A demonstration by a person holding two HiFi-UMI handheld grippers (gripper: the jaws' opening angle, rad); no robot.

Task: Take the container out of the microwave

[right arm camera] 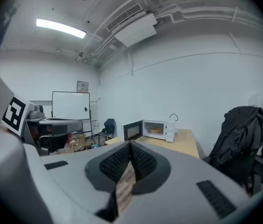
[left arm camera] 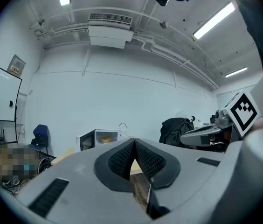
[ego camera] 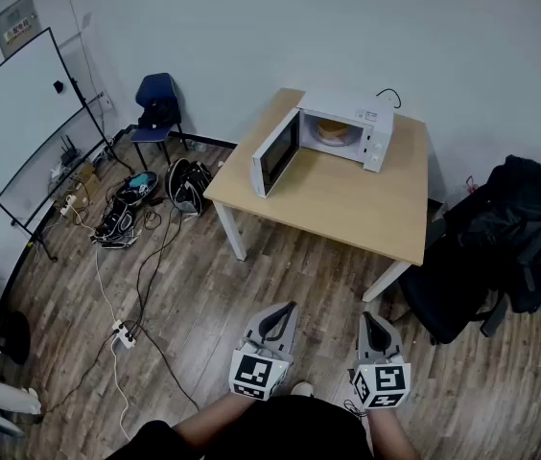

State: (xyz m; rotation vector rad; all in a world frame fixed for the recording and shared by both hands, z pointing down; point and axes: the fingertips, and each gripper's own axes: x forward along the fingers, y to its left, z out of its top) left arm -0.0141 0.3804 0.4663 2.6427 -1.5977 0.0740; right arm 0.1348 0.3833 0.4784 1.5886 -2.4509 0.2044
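Note:
A white microwave [ego camera: 345, 127] stands at the far end of a wooden table [ego camera: 347, 204], its door [ego camera: 275, 151] swung open to the left. Inside sits a yellowish container [ego camera: 332, 128], also seen as the container [left arm camera: 106, 138] in the left gripper view and the container [right arm camera: 155, 130] in the right gripper view. My left gripper [ego camera: 284, 309] and right gripper [ego camera: 371, 317] hang side by side over the floor, well short of the table. In their own views the left gripper [left arm camera: 134, 142] and the right gripper [right arm camera: 130, 144] are both shut with nothing between their pads.
A black chair draped with a dark bag [ego camera: 505, 233] stands right of the table. A blue chair [ego camera: 158, 103], a whiteboard [ego camera: 21, 123], bags [ego camera: 189, 185] and cables with a power strip [ego camera: 122, 333] lie to the left on the wooden floor.

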